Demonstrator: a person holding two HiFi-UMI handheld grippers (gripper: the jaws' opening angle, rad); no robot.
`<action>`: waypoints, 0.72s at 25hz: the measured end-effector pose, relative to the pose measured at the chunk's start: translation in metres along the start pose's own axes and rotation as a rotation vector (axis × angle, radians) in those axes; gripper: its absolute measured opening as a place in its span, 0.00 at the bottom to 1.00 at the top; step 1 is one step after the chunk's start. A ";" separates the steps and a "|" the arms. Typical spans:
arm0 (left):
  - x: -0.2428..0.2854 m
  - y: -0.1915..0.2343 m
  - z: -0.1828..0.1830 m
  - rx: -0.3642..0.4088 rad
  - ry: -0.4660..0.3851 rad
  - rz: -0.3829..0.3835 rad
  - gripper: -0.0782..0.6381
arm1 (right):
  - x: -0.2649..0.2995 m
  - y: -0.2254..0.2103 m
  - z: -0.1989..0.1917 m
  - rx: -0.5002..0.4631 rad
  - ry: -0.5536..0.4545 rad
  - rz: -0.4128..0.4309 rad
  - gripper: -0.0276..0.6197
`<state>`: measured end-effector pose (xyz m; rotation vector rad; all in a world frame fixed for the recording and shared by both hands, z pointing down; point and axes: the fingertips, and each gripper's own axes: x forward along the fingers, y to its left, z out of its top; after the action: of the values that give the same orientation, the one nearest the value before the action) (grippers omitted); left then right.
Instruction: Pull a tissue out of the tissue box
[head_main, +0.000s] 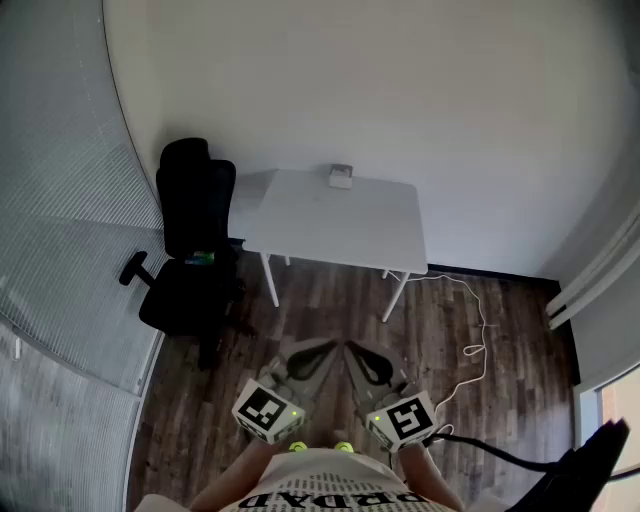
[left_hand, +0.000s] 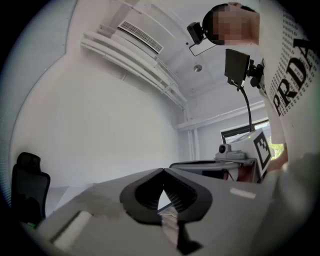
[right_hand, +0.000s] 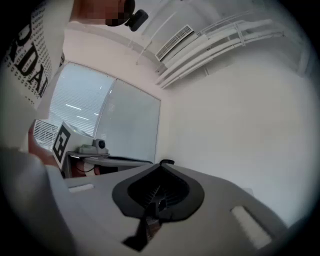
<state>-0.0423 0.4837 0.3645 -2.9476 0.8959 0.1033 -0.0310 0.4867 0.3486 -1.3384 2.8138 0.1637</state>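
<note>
A small pale tissue box (head_main: 341, 177) sits at the far edge of a white table (head_main: 340, 230) across the room, against the wall. Both grippers are held close to the person's body, well short of the table. My left gripper (head_main: 322, 350) and right gripper (head_main: 358, 354) point level toward the table, tips nearly side by side. In the left gripper view the left gripper (left_hand: 163, 171) has its tips meeting, with nothing between them. The right gripper (right_hand: 161, 165) is likewise shut and empty in its own view. Neither gripper view shows the tissue box.
A black office chair (head_main: 190, 265) stands left of the table. A white cable (head_main: 470, 320) trails over the dark wood floor at the right. A frosted glass wall (head_main: 60, 250) runs along the left. A black object (head_main: 590, 460) sits at the bottom right.
</note>
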 end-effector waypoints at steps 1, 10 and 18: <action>0.000 -0.001 0.001 0.007 0.003 -0.003 0.09 | 0.000 0.002 0.001 -0.003 -0.003 0.004 0.05; 0.000 -0.003 0.011 -0.011 -0.017 0.006 0.09 | 0.003 0.007 0.003 -0.020 -0.004 0.025 0.05; -0.005 0.001 0.010 -0.036 -0.040 0.024 0.09 | 0.003 0.006 -0.004 0.026 -0.006 0.008 0.05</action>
<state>-0.0470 0.4866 0.3548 -2.9569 0.9344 0.1815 -0.0374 0.4879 0.3525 -1.3196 2.8064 0.1310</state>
